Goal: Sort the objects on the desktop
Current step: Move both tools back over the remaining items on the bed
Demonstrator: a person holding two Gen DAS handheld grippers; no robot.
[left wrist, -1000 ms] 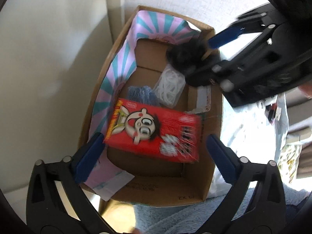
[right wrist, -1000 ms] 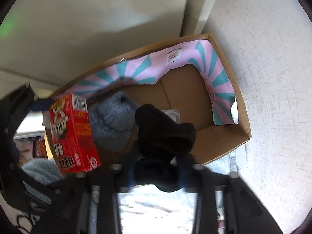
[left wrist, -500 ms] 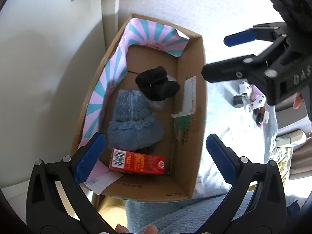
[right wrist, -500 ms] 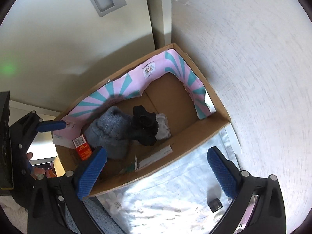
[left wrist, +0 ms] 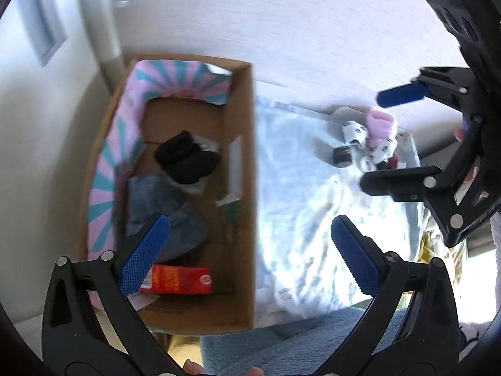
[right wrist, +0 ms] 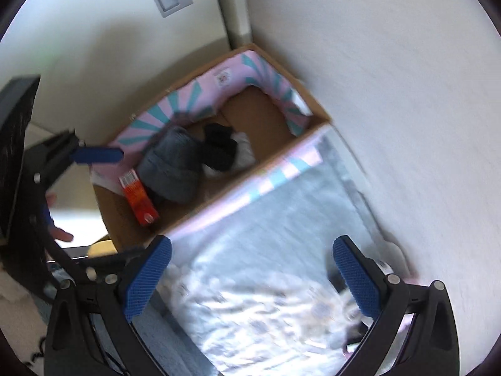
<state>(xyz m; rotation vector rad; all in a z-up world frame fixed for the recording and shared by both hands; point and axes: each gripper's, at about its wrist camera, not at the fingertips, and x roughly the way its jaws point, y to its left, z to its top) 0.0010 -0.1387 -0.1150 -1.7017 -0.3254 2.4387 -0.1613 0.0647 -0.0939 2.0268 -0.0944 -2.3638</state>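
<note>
A: What has just changed?

B: The right gripper (right wrist: 250, 277) has let go of the black socks (left wrist: 187, 162); its jaws have just been opening and now stand spread, nothing between them; the socks lie in the cardboard box (left wrist: 249, 188), left of the silver mat (left wrist: 307, 206), beside the grey beanie (right wrist: 170, 169) and red carton (left wrist: 178, 280).

A: And the left gripper (left wrist: 247, 255)?

B: Spread too, empty; the small pile (left wrist: 368, 144) at the mat's far right, blurred, perhaps more socks, likely comes next.
</note>
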